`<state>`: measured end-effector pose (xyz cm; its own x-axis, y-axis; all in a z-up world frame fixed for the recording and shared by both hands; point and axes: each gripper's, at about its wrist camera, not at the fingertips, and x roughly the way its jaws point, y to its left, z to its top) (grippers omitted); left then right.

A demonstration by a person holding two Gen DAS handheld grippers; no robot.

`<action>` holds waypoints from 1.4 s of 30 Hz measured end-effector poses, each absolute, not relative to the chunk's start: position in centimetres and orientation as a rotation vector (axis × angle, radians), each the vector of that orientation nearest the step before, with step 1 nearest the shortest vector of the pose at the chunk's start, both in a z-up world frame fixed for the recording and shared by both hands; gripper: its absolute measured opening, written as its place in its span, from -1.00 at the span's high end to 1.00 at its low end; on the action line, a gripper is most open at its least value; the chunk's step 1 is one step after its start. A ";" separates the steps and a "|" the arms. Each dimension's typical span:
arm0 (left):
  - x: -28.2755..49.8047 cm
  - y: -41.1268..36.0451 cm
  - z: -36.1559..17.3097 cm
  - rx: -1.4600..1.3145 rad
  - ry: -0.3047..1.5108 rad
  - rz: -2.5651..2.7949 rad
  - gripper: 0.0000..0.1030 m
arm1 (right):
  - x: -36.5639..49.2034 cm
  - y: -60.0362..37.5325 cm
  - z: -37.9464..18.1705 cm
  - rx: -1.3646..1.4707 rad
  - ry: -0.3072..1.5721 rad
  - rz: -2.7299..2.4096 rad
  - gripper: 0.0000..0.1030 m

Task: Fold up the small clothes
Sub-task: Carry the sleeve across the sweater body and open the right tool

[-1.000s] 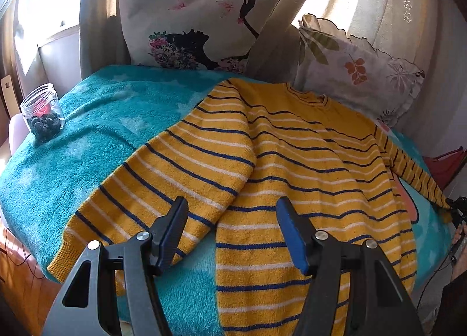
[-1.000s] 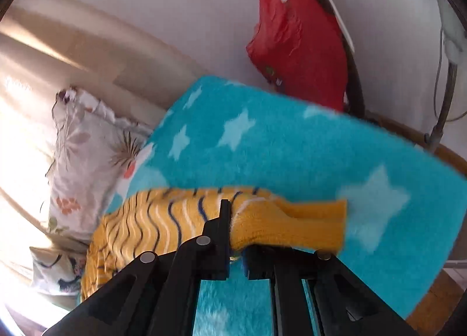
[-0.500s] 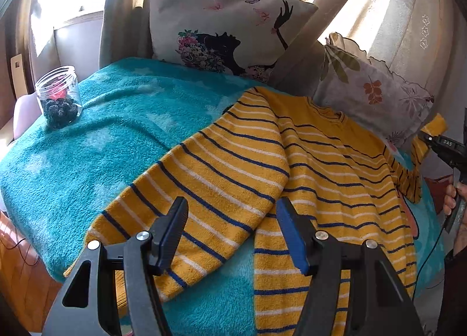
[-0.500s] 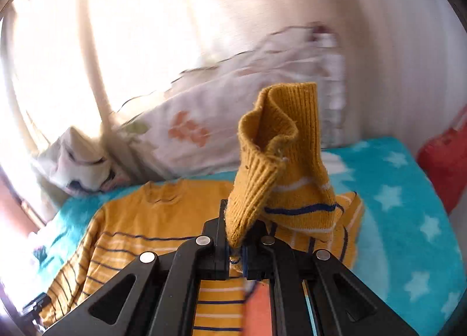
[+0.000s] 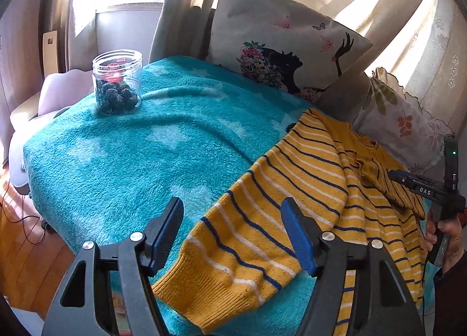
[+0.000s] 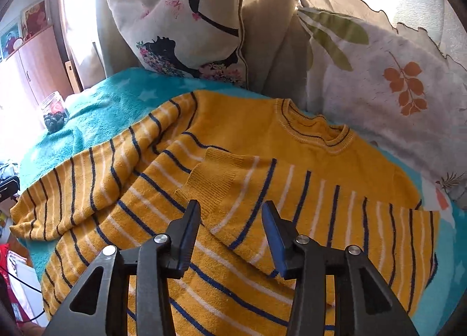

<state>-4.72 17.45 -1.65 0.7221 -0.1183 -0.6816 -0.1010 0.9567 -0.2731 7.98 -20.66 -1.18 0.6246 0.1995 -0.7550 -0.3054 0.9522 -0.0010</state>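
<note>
A yellow sweater (image 6: pixel 239 143) with navy and white stripes lies face up on a teal star blanket (image 5: pixel 131 155). Its right sleeve (image 6: pixel 262 190) is folded across the chest, cuff near the middle. My right gripper (image 6: pixel 230 219) hovers just above that sleeve, its jaws opening, nothing between the pads. The other sleeve (image 5: pixel 248 242) stretches out toward the blanket's near edge. My left gripper (image 5: pixel 232 219) stands open over this sleeve near its cuff, jaws widening, not touching it. The right gripper (image 5: pixel 420 187), held by a hand, also shows at the left wrist view's right edge.
A clear jar (image 5: pixel 116 85) of dark round things stands on the blanket's far left corner. Two printed cushions (image 6: pixel 186 32) (image 6: pixel 388 79) lean against curtains behind the sweater. Wooden floor and cables (image 5: pixel 26 233) lie beyond the blanket's left edge.
The right gripper carried the sleeve cuff from the blanket's right side over the chest and let it go there; its jaws opened. The left gripper shifted left toward the other sleeve's cuff.
</note>
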 end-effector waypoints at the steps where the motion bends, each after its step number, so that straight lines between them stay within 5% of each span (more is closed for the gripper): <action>1: -4.8 17.7 -1.9 -0.304 0.770 0.000 -0.33 | 7.9 -20.4 -1.0 -0.119 0.850 0.291 0.07; 8: -6.0 21.4 -3.0 -0.335 0.797 0.124 -0.33 | 4.7 -12.4 -0.2 -0.127 0.857 0.526 0.01; 16: -9.4 27.5 -1.6 -0.435 0.727 0.307 -0.33 | -4.8 2.6 -2.0 -0.413 0.814 0.962 -0.31; 22: -10.6 27.9 -0.9 -0.442 0.700 0.303 -0.33 | -9.1 9.9 -6.3 -0.690 0.724 0.958 -0.31; 24: -10.7 27.5 -0.7 -0.441 0.697 0.287 -0.33 | -9.2 11.0 -7.0 -0.728 0.693 0.910 -0.25; 26: -10.5 27.1 -0.6 -0.438 0.697 0.269 -0.33 | -8.5 11.2 -7.0 -0.704 0.725 0.894 0.49; 28: -10.3 26.5 -0.4 -0.433 0.699 0.251 -0.33 | -7.1 10.3 -5.9 -0.613 0.742 0.883 0.73; 36: -8.0 21.8 0.9 -0.368 0.713 0.137 -0.33 | 1.6 -6.2 3.4 -0.114 0.650 0.553 0.77; 42: -5.6 16.7 0.4 -0.320 0.765 0.027 -0.33 | 6.0 -25.9 2.9 0.182 0.676 0.105 0.77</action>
